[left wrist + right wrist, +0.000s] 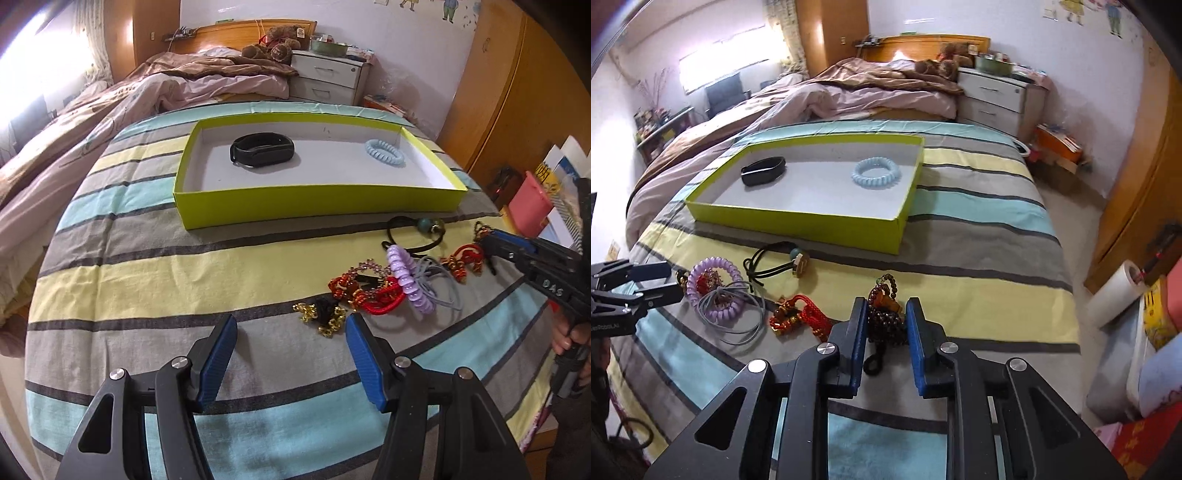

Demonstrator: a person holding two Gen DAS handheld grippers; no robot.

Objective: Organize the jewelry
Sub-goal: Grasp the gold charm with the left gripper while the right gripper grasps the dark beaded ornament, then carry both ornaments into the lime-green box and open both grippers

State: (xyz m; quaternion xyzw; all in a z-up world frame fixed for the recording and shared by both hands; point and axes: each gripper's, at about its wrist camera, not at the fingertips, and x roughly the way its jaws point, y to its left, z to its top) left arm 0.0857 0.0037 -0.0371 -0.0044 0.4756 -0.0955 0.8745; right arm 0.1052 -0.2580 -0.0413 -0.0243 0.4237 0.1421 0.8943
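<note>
Jewelry lies in a loose heap on the striped bedspread [979, 236], on the near side of the green tray [798, 221]; only a black band [764, 170] and a pale blue coil tie [876, 172] sit inside the tray so far. Your right gripper [886, 332] has its blue pads narrowed onto a dark brown bead bracelet [886, 325], the nearest piece to you from the tray, and they appear to press its sides. Before you lift, make sure you have the bunched beads and not just one strand, or the string may slip or trail its black cord loop [873, 363]. Your left gripper [291, 354] hangs with its fingers wide and empty, just short of a black-and-gold trinket [325, 317]. Near the tray's front wall the rest is mixed: a glossy lilac spiral tie [408, 280], thin grey elastic loops [439, 291], knotted red cord with gold beads [373, 293], and a black cord carrying a round teal bead [424, 225].
</note>
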